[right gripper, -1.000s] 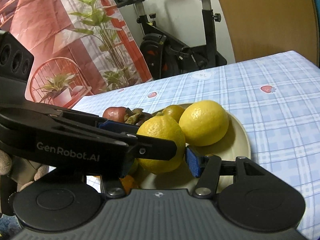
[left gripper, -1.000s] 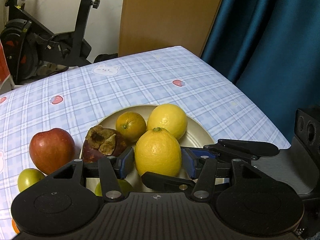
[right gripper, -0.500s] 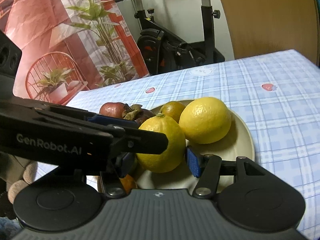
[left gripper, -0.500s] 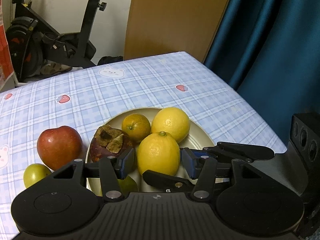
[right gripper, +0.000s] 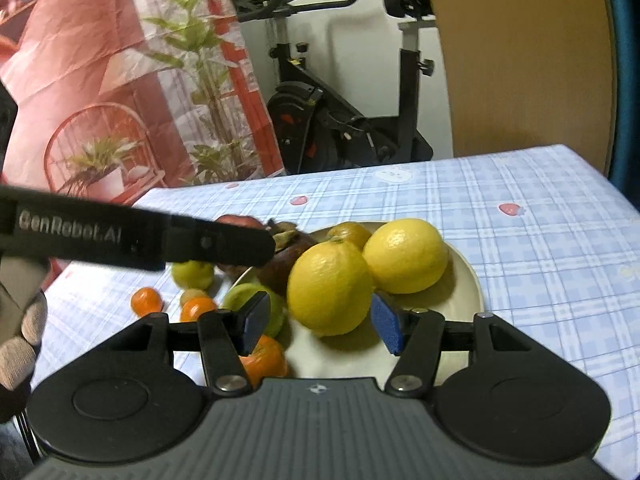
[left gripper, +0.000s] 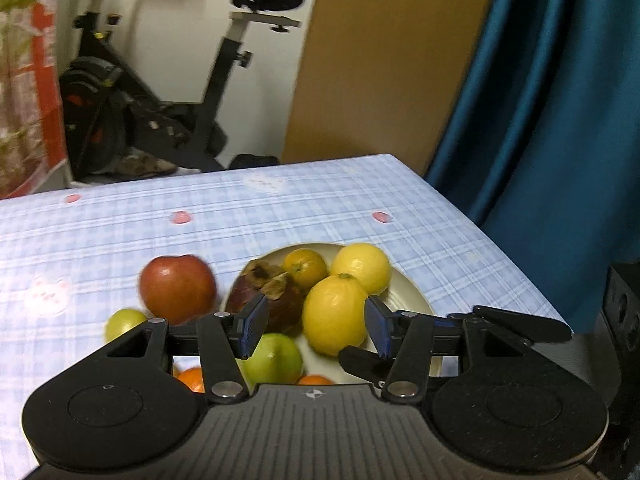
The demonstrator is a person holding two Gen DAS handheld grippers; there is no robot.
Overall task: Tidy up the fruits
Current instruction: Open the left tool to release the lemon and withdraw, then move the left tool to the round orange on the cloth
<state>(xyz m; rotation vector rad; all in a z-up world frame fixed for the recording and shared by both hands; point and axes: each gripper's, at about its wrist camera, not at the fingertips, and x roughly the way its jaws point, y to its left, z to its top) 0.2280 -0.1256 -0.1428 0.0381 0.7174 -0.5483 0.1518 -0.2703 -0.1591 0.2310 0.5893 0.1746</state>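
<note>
Item: near lemon [right gripper: 330,286] on plate [right gripper: 466,280], firm, waxy, rolls. Your left tongs [left gripper: 316,330] and right tongs [right gripper: 320,324] gape, empty. Pinch its midline at 3 and 9 o'clock.

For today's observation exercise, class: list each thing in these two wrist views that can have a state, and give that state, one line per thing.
Left gripper: open, holding nothing.
Right gripper: open, holding nothing.
Plate: on the table, holding fruit.
Near lemon: resting on the plate, ungripped.
Far lemon: on the plate, touching the near lemon.
Mangosteen: on the plate.
Small orange: on the plate.
Red apple: on the tablecloth, off the plate.
</note>
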